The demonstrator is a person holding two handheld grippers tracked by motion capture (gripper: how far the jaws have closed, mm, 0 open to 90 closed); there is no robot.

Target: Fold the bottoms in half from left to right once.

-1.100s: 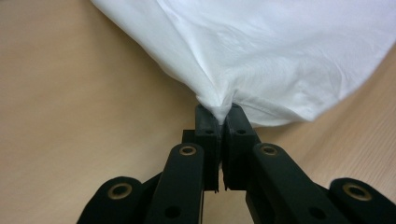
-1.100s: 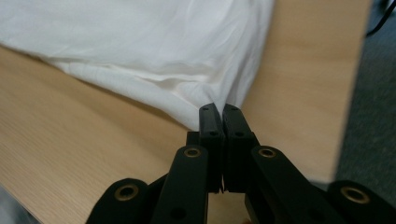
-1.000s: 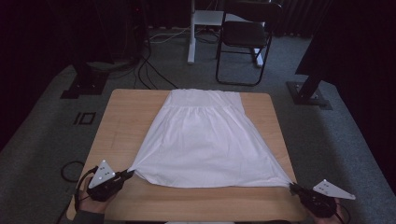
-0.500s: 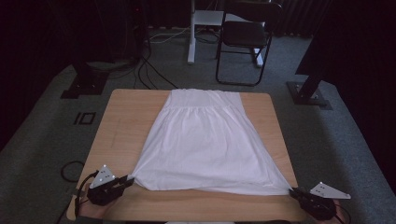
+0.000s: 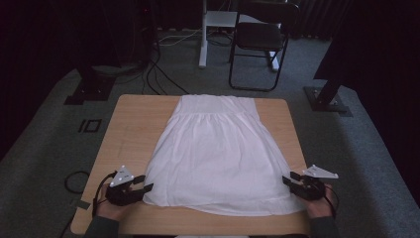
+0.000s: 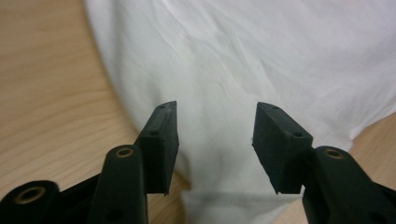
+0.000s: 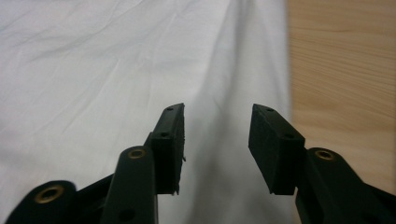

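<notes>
White skirt (image 5: 218, 158) lies flat on worktop (image 5: 133, 124), waistband far, hem near. Left tool (image 5: 144, 187) and right tool (image 5: 288, 181) sit at the hem corners, jaws just opening, cloth between but unpinched: looks like release after spreading.

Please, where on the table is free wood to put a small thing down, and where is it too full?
Bare wood on the table lies left of the white skirt, a narrower strip on its right, and a thin one along the near edge. The near corners are crowded by the left gripper and right gripper.
</notes>
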